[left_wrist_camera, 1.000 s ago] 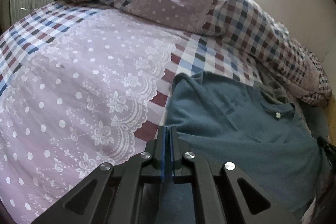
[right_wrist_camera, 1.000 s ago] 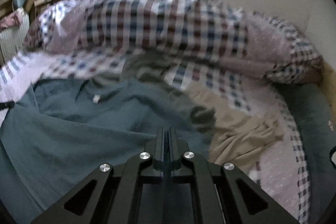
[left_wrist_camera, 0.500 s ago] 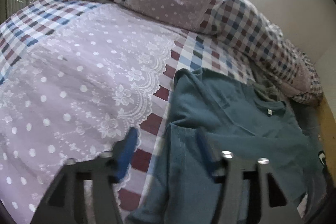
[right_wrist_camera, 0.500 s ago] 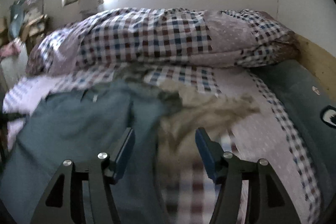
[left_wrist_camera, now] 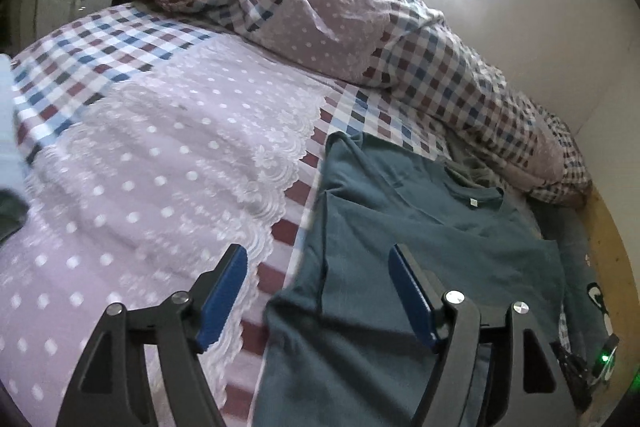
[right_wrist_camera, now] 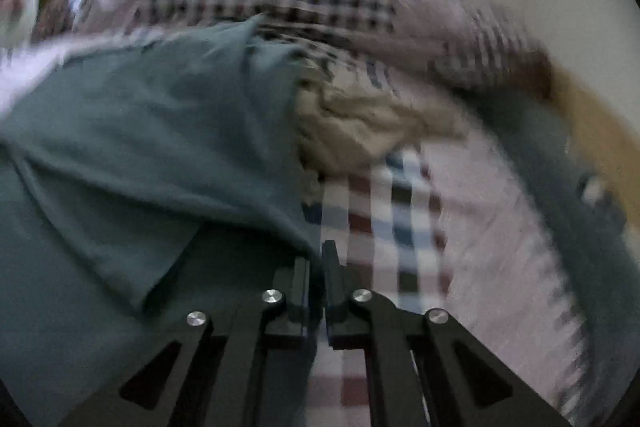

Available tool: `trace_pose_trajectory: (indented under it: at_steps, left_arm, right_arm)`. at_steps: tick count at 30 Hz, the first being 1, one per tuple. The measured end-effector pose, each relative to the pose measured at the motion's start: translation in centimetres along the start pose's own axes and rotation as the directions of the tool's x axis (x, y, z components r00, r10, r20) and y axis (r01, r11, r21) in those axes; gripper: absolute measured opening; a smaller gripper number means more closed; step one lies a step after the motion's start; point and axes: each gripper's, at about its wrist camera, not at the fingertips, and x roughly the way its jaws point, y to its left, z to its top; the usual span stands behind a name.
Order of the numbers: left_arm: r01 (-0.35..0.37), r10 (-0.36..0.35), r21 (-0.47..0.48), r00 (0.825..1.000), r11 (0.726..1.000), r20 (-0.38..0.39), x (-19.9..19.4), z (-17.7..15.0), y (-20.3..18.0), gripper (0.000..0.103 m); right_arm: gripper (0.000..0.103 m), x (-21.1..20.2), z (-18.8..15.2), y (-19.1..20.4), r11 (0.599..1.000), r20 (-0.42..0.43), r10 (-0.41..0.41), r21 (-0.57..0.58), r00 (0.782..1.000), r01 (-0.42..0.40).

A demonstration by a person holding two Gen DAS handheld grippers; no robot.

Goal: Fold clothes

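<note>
Left wrist view, left gripper (left_wrist_camera: 318,291) spread wide above teal shirt (left_wrist_camera: 400,247), right gripper (right_wrist_camera: 319,267) clenching shirt edge, beige garment (right_wrist_camera: 360,131) beside, checked duvet (left_wrist_camera: 400,39) behind.

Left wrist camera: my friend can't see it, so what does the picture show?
The left gripper is open above a blue-green T-shirt lying on a bed with a purple dotted, lacy cover. A checked quilt is heaped behind.

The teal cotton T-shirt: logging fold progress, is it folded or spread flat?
Partly folded. The teal cotton T-shirt has one side flap doubled over its body, collar exposed; the right gripper pinches an edge.
</note>
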Motion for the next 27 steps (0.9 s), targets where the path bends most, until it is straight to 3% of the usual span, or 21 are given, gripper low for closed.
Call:
trace_pose_trajectory:
  at_steps: [4,6,8,10,13,16,18,19,22,26,27]
  left_arm:
    - [-0.005,0.004,0.009,0.998,1.000,0.066,-4.0,-1.1,-1.0,0.077]
    - [0.029,-0.032,0.025,0.992,0.999,0.119,-6.2,-1.7,-2.5,0.077]
    - [0.089,-0.097,0.054,0.981,0.995,0.167,-7.9,-2.4,-4.8,0.083]
    - [0.154,-0.173,0.114,0.967,0.982,0.187,-8.9,-3.1,-8.3,0.084]
    - [0.211,-0.236,0.158,0.958,0.965,0.160,-8.5,-4.1,-12.3,0.084]
    - [0.244,-0.275,0.194,0.949,0.950,0.152,-6.8,-5.1,-14.8,0.084]
    - [0.220,-0.252,0.232,0.960,0.948,0.121,-4.9,-5.9,-15.8,0.084]
    - [0.213,-0.241,0.226,0.965,0.951,0.105,-4.0,-6.1,-16.0,0.084]
    - [0.263,-0.274,0.142,0.959,0.954,0.069,-2.2,-5.9,-15.3,0.084]
    - [0.259,-0.270,0.132,0.960,0.957,0.076,-1.6,-6.1,-15.2,0.084]
    - [0.253,-0.264,0.133,0.961,0.958,0.078,-1.5,-6.2,-15.1,0.084]
  right_arm:
    - [0.019,-1.8,0.0,-1.9,0.994,-0.049,0.102,0.049,0.994,-0.099]
    - [0.056,-3.5,1.0,-3.3,0.982,0.002,0.161,0.096,0.987,-0.161]
    - [0.060,-4.6,3.4,-4.8,0.964,0.075,0.207,0.152,0.975,-0.216]
    - [0.061,-5.5,6.1,-6.0,0.943,0.144,0.243,0.194,0.959,-0.269]
    - [0.061,-4.5,10.9,-5.8,0.929,0.179,0.288,0.188,0.941,-0.320]
    - [0.056,-1.0,15.6,-4.3,0.932,0.116,0.312,0.157,0.943,-0.328]
    - [0.040,2.1,18.2,-3.0,0.945,0.046,0.302,0.118,0.952,-0.305]
    - [0.037,3.5,19.0,-2.4,0.950,0.008,0.296,0.097,0.955,-0.295]
    - [0.036,6.7,20.2,-1.2,0.962,-0.071,0.272,0.045,0.960,-0.269]
    - [0.035,9.6,20.2,-0.2,0.967,-0.134,0.254,0.016,0.958,-0.254]
    - [0.026,10.0,20.1,0.0,0.967,-0.143,0.251,0.009,0.957,-0.253]
